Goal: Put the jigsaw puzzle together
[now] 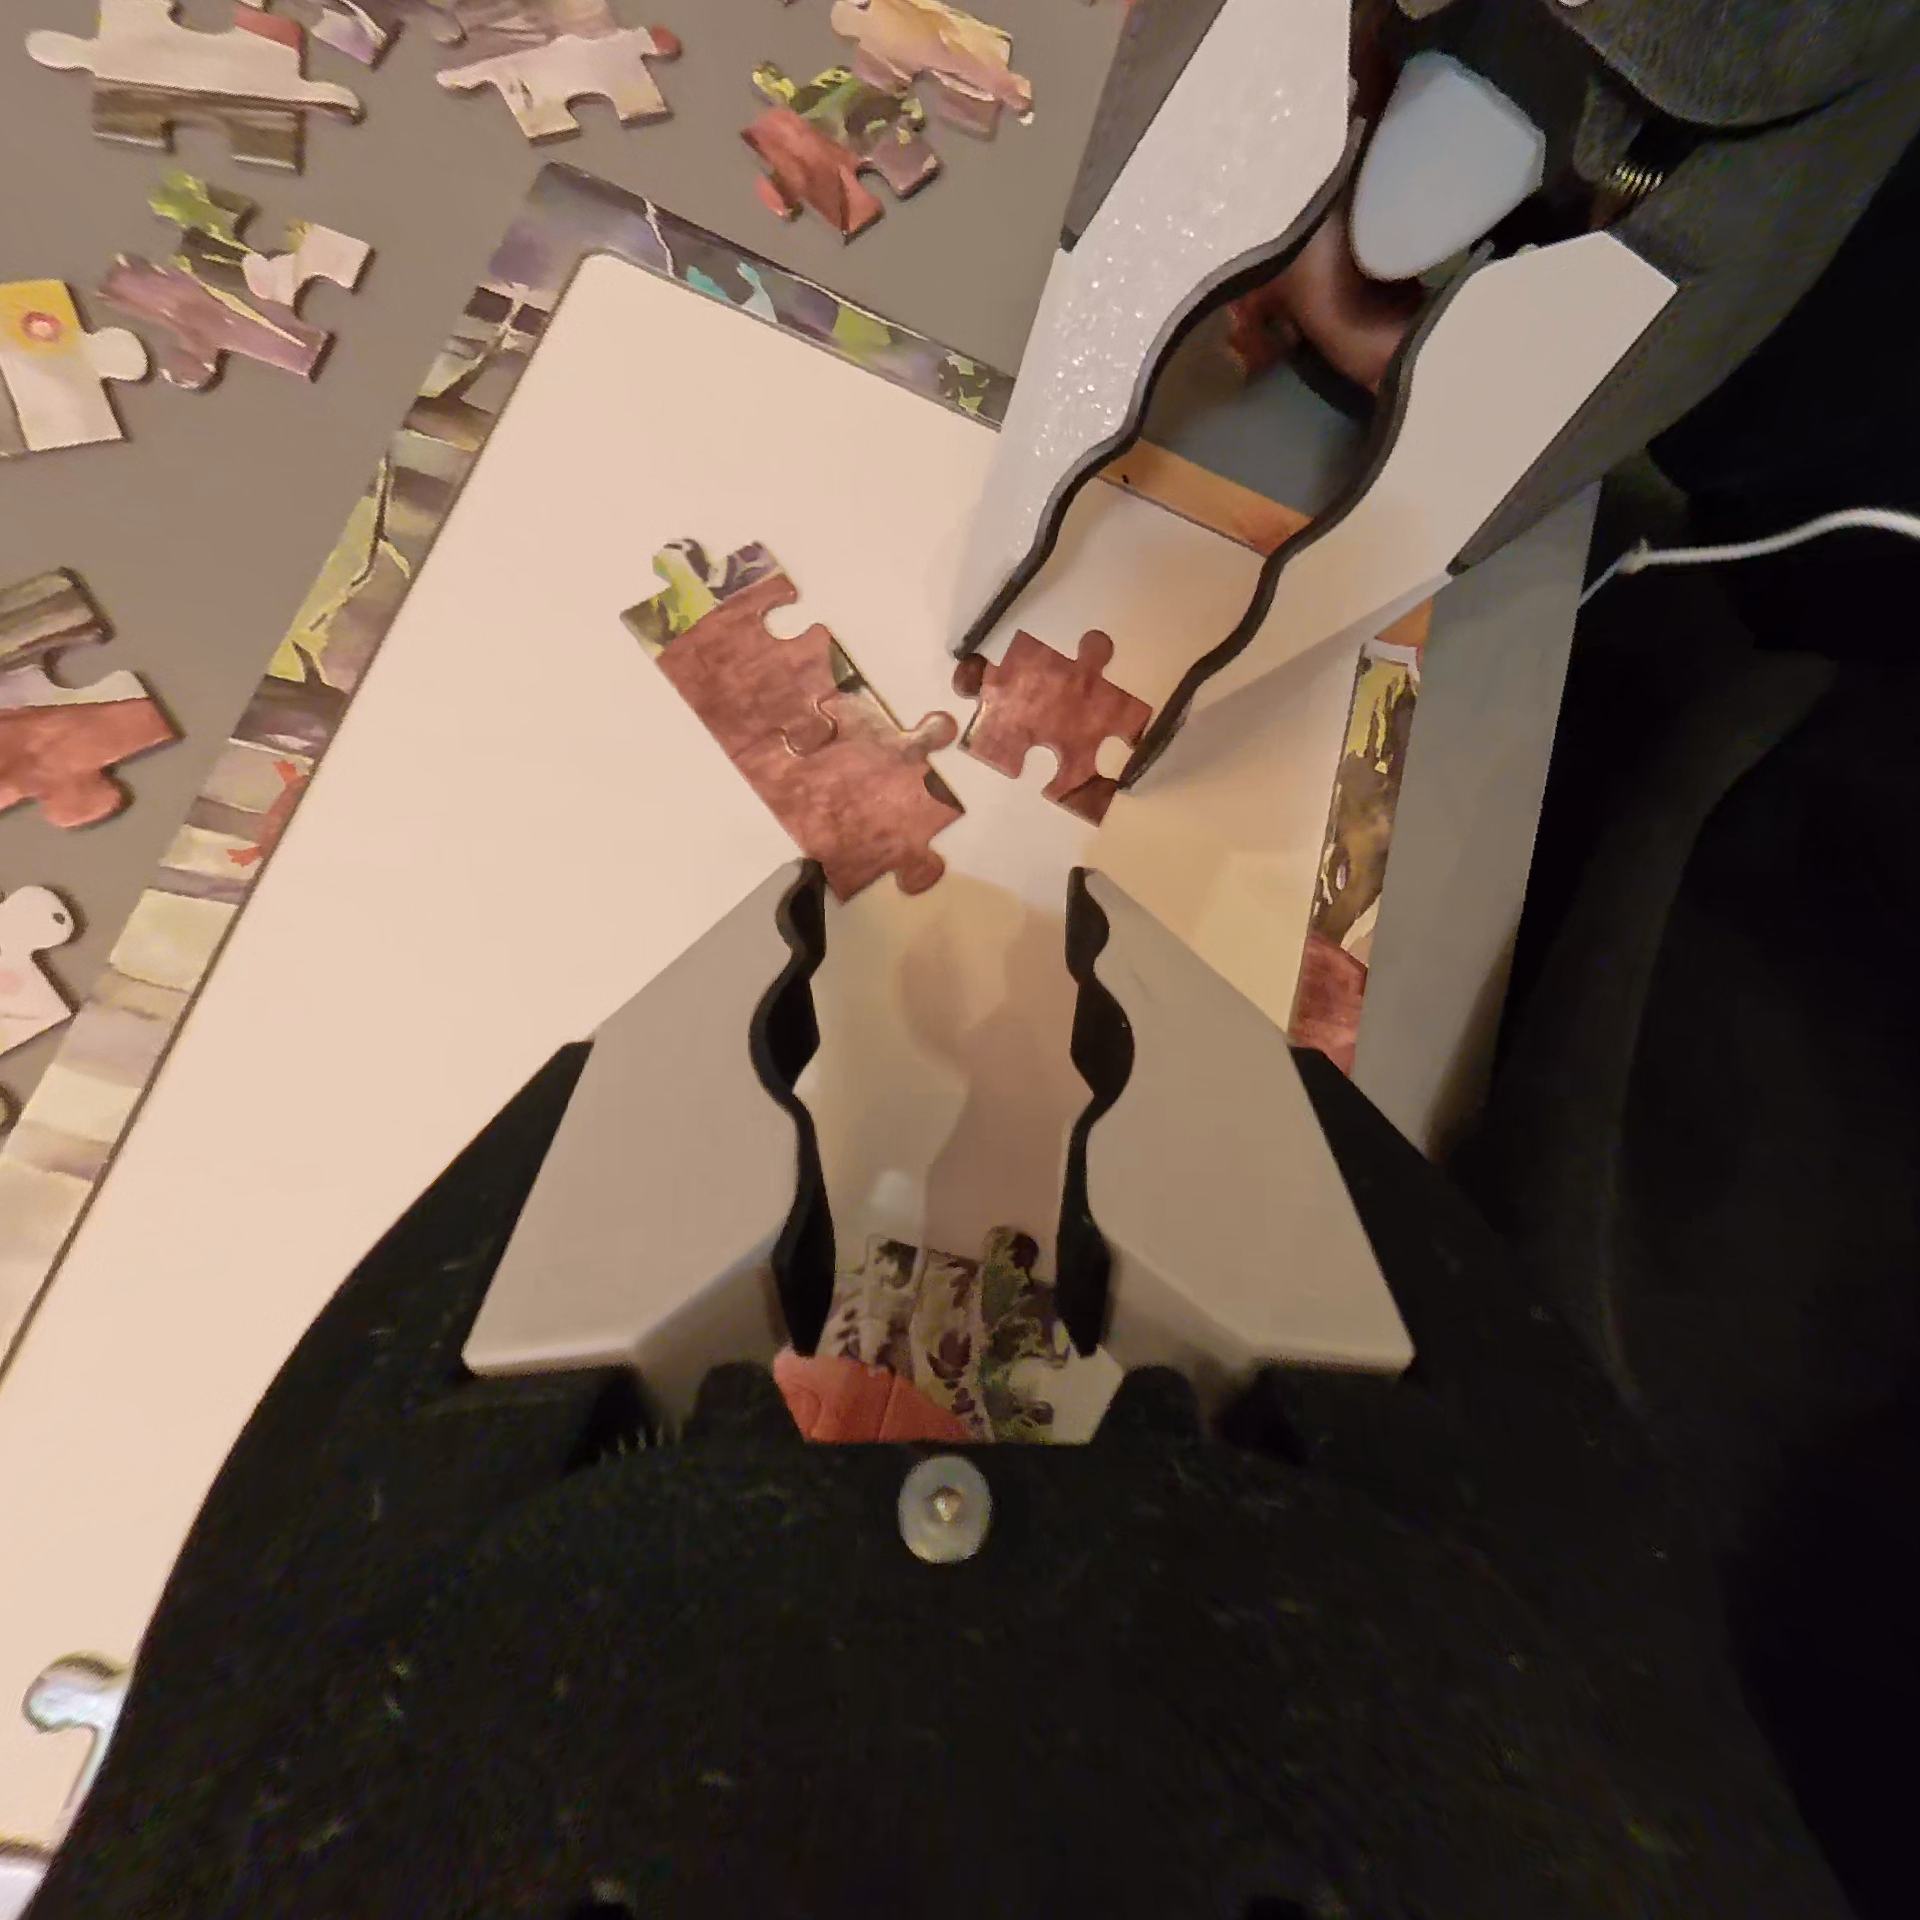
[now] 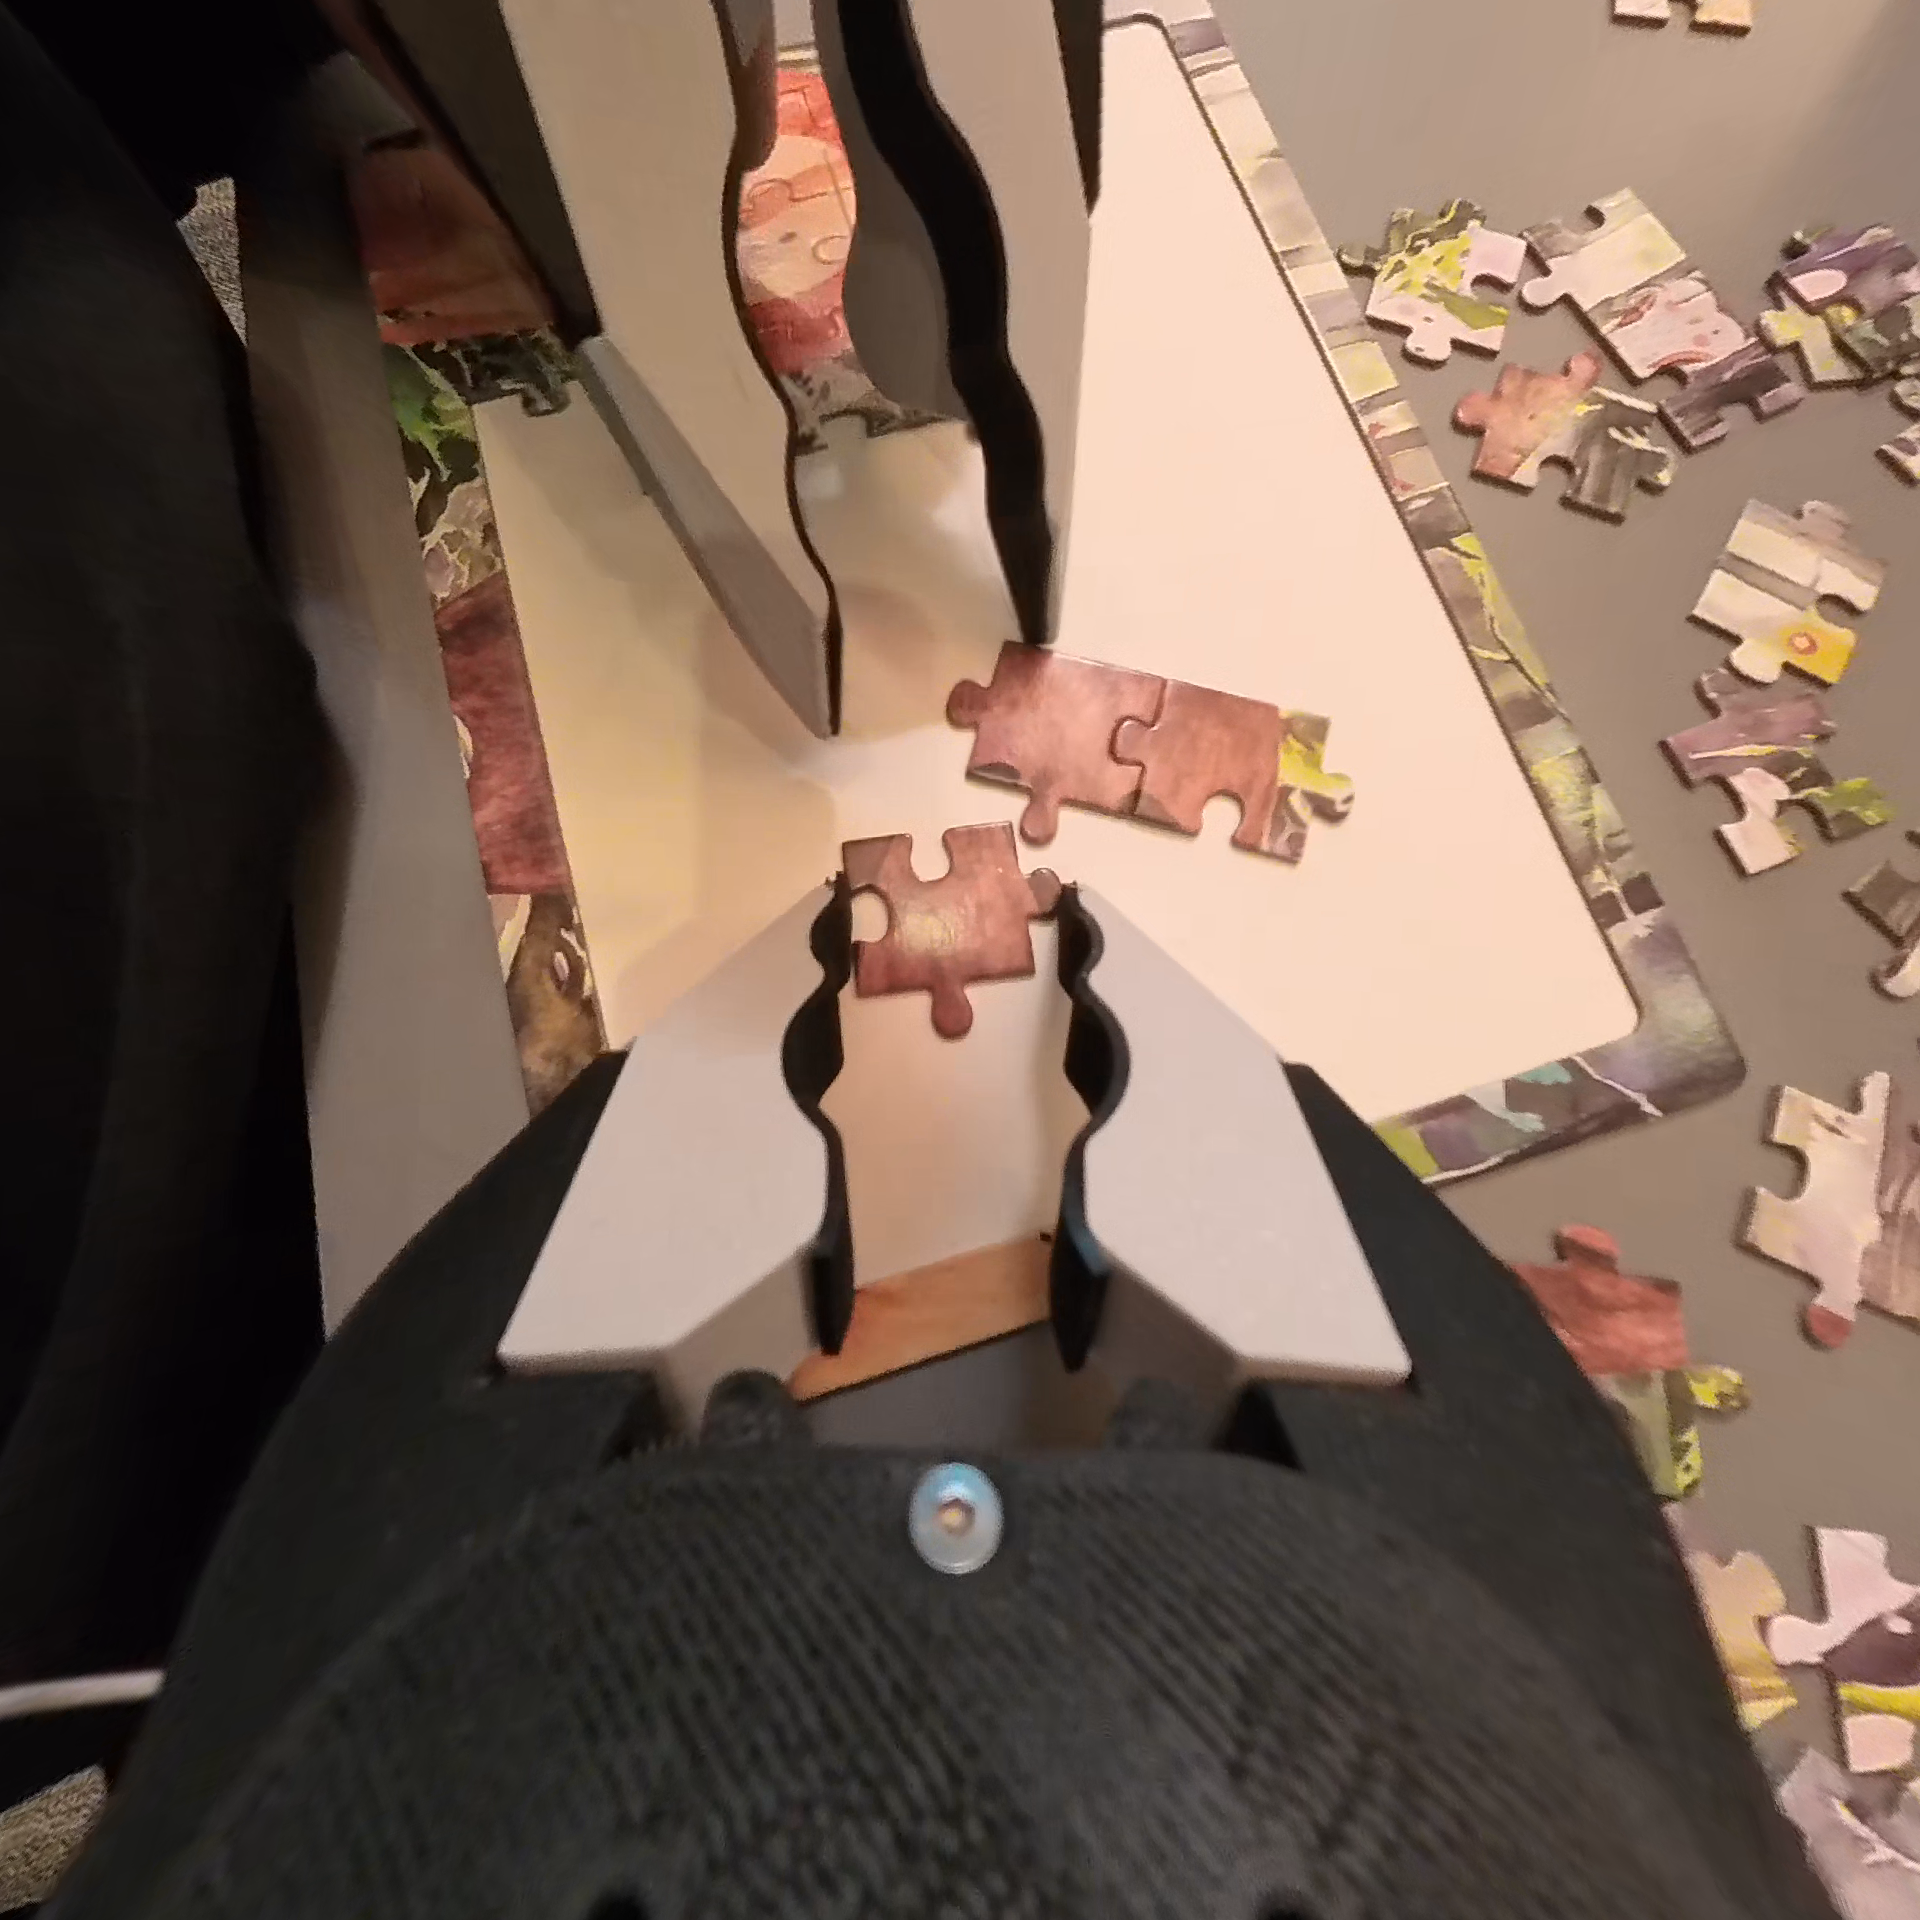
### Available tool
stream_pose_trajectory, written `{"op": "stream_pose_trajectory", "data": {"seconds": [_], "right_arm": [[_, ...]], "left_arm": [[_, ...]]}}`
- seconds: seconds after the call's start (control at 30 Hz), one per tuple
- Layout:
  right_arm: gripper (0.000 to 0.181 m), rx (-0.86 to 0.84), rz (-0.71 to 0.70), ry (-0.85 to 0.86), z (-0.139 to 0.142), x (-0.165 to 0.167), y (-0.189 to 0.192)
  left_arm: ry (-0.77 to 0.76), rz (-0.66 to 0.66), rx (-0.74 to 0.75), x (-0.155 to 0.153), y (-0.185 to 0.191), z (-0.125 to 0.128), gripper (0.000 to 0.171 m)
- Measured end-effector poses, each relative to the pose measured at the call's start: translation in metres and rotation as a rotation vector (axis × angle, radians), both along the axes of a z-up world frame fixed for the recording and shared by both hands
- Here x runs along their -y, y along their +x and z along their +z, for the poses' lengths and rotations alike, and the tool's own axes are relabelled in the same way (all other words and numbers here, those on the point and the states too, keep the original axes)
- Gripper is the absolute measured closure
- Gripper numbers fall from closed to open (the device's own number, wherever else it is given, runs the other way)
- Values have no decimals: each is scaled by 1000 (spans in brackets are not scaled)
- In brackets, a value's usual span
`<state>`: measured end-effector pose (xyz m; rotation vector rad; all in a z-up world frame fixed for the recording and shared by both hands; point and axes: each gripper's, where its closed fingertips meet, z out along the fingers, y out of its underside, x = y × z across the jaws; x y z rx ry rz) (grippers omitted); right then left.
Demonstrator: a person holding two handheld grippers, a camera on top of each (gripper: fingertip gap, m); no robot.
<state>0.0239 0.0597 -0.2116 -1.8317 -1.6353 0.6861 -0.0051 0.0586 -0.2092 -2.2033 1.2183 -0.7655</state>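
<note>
A white puzzle board (image 1: 582,499) with a painted frame (image 1: 312,644) lies on the grey table. Two joined brown pieces (image 1: 800,727) rest on it, also in the right wrist view (image 2: 1132,758). My right gripper (image 2: 951,894) is shut on a single brown piece (image 2: 935,920), fingertips against its two sides, flat on the board beside the pair's tab. It also shows in the left wrist view (image 1: 1047,717) with the piece (image 1: 1055,717). My left gripper (image 1: 943,883) is open and empty, one fingertip (image 1: 808,883) at the pair's near end.
Several loose pieces (image 1: 208,104) lie scattered on the grey table (image 1: 208,499) beyond the frame, also in the right wrist view (image 2: 1558,436). An assembled patch (image 1: 935,1309) sits under my left gripper. A person's dark clothing (image 1: 1766,1039) borders the board's other side. My left and right fingertips are right by each other.
</note>
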Motion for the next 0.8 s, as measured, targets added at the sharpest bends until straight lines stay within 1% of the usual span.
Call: {"op": "stream_pose_trajectory", "data": {"seconds": [0.2,0.23,0.27,0.53,0.67,0.8], "right_arm": [[144,7,-20,4,0,-1,1],[144,9,-21,5,0,-1,1],[150,12,-22,7,0,-1,2],[151,-45,-56,35,12,-8,5],[151,-55,-117,39,15,-20,6],[151,34,-225,-30,1,-29,13]], "left_arm": [[-15,-25,6,7,2,1,129],[-15,-25,8,7,2,1,130],[-13,-23,10,7,2,1,130],[20,4,60,-2,3,9,130],[29,-4,76,-2,6,11,130],[63,-34,87,0,10,16,130]]}}
